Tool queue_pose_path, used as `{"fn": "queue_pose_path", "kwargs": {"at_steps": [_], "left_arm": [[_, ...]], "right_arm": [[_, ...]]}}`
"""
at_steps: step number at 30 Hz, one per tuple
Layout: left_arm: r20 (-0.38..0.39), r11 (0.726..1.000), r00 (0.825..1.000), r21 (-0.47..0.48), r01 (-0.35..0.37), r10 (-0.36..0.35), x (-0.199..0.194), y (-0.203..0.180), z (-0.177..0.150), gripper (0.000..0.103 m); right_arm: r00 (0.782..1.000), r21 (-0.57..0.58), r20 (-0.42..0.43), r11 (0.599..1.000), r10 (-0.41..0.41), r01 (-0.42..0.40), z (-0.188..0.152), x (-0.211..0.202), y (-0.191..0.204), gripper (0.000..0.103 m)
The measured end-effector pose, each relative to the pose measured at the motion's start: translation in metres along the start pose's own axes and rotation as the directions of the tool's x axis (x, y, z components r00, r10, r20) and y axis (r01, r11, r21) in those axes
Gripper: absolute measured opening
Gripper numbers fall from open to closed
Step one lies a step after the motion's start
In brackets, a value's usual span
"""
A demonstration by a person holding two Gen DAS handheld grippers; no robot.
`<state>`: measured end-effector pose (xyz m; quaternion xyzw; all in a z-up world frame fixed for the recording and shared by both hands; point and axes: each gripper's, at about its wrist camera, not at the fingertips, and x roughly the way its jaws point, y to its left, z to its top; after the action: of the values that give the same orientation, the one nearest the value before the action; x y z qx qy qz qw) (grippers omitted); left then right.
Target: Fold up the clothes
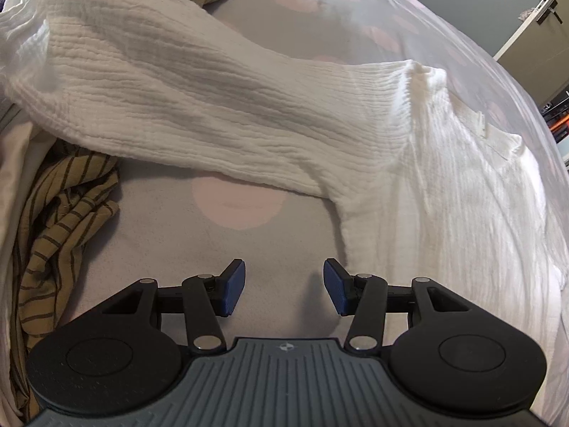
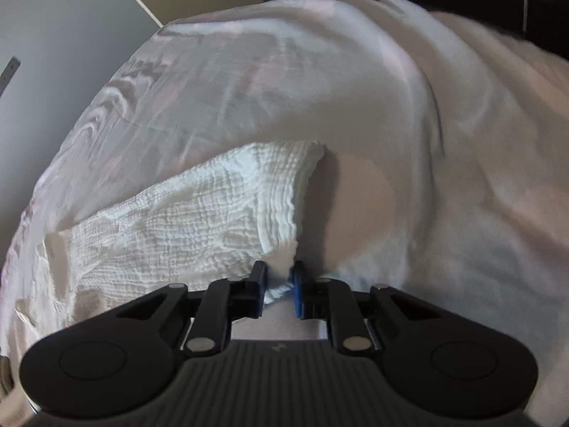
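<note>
One white top (image 1: 220, 106) lies spread on the bed (image 1: 277, 242), not folded yet. Right gripper (image 2: 279, 286) fingers pinch its corner; left gripper (image 1: 284, 284) fingers sit half open, empty, beside the top.

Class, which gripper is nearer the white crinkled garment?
Right. The right gripper is pinching an edge of the white crinkled garment; the left gripper hangs open over bare bedspread beside it.

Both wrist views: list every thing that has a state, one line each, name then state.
White garment: spread on the bed, sleeve out, unfolded.
Striped garment: crumpled in a heap.
Bedspread: lying flat under the clothes.
Left gripper: open, holding nothing.
Right gripper: shut on a corner of the white garment.
</note>
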<state>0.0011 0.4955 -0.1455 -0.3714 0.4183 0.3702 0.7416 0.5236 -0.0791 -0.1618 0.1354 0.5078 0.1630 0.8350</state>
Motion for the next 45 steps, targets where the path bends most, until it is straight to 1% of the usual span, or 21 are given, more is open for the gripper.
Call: {"fn": "queue_pose_path", "kwargs": {"at_steps": [2,4,10,13,14,15,18,21,22,24,27,29,32,34,35,36,37,39,41,43,45], "left_arm": [[0.001,1.0,1.0,-0.004,-0.001,0.001,0.003,0.002,-0.001,0.047],[0.003,1.0,1.0,-0.002,-0.002,0.002,0.004,0.003,0.0,0.047],[0.024,1.0,0.999,-0.004,0.026,-0.026,0.002,0.003,0.003,0.047],[0.04,0.998,0.998,-0.011,0.057,-0.057,-0.002,0.004,0.004,0.047],[0.045,0.998,0.997,-0.012,0.069,-0.068,-0.003,0.004,0.004,0.047],[0.05,0.997,0.996,-0.013,0.08,-0.08,-0.005,0.004,0.005,0.047],[0.059,0.991,0.991,-0.049,0.127,-0.124,-0.006,0.008,0.007,0.047],[0.069,0.981,0.985,-0.102,0.166,-0.16,-0.001,0.011,0.009,0.047],[0.076,0.976,0.982,-0.121,0.179,-0.171,0.002,0.012,0.011,0.047],[0.09,0.965,0.977,-0.16,0.206,-0.193,0.007,0.015,0.014,0.047],[0.108,0.942,0.964,-0.209,0.263,-0.245,0.013,0.018,0.017,0.047],[0.11,0.946,0.964,-0.194,0.262,-0.244,0.018,0.014,0.016,0.046],[0.119,0.957,0.963,-0.136,0.258,-0.243,0.022,0.005,0.014,0.042],[0.125,0.96,0.961,-0.102,0.261,-0.248,0.024,0.002,0.013,0.031],[0.126,0.96,0.959,-0.093,0.265,-0.253,0.025,0.002,0.013,0.03],[0.127,0.959,0.958,-0.084,0.27,-0.258,0.026,0.002,0.013,0.026],[0.126,0.961,0.958,-0.069,0.268,-0.258,0.027,0.0,0.013,0.016],[0.133,0.97,0.963,-0.038,0.242,-0.235,0.028,-0.002,0.012,0.005],[0.151,0.981,0.97,-0.009,0.194,-0.191,0.026,-0.004,0.012,0.004],[0.179,0.985,0.971,-0.035,0.17,-0.161,0.021,0.001,0.015,0.004],[0.171,0.983,0.972,-0.059,0.172,-0.16,0.023,0.008,0.017,0.004]], "right_arm": [[0.997,-0.059,0.045,0.996,-0.064,0.067,0.011,-0.002,0.004,0.015],[0.991,-0.044,0.089,0.994,-0.095,0.099,0.027,-0.002,-0.007,0.015],[0.991,-0.057,0.085,0.993,-0.102,0.107,0.034,0.018,-0.014,0.017],[0.989,-0.034,0.104,0.993,-0.106,0.11,0.031,0.015,-0.016,0.027],[0.986,-0.037,0.117,0.992,-0.12,0.125,0.028,0.01,-0.014,0.034],[0.982,-0.04,0.13,0.989,-0.134,0.14,0.024,0.005,-0.011,0.038],[0.973,-0.079,0.171,0.982,-0.157,0.172,0.005,-0.015,0.004,0.038],[0.974,-0.101,0.197,0.986,-0.114,0.136,-0.023,-0.034,0.028,0.038],[0.979,-0.095,0.189,0.991,-0.078,0.098,-0.033,-0.038,0.037,0.038],[0.989,-0.072,0.148,0.997,0.004,0.007,-0.051,-0.04,0.061,0.039],[0.992,-0.083,0.081,0.993,0.096,-0.089,-0.077,-0.034,0.106,0.043],[0.99,-0.115,0.055,0.986,0.13,-0.123,-0.094,-0.025,0.139,0.043],[0.985,-0.127,0.049,0.98,0.163,-0.155,-0.116,-0.011,0.166,0.043],[0.982,-0.143,0.049,0.974,0.184,-0.176,-0.124,0.001,0.175,0.042],[0.98,-0.151,0.048,0.971,0.195,-0.186,-0.129,0.007,0.18,0.042],[0.977,-0.159,0.048,0.968,0.206,-0.196,-0.133,0.013,0.184,0.041],[0.973,-0.164,0.05,0.963,0.225,-0.214,-0.134,0.015,0.186,0.04],[0.968,-0.183,0.064,0.956,0.243,-0.228,-0.132,0.021,0.187,0.038],[0.964,-0.163,0.072,0.957,0.255,-0.24,-0.128,0.026,0.182,0.035],[0.963,-0.113,0.07,0.962,0.259,-0.25,-0.125,0.033,0.174,0.034],[0.96,-0.038,0.062,0.962,0.273,-0.271,-0.123,0.041,0.163,0.033]]}}
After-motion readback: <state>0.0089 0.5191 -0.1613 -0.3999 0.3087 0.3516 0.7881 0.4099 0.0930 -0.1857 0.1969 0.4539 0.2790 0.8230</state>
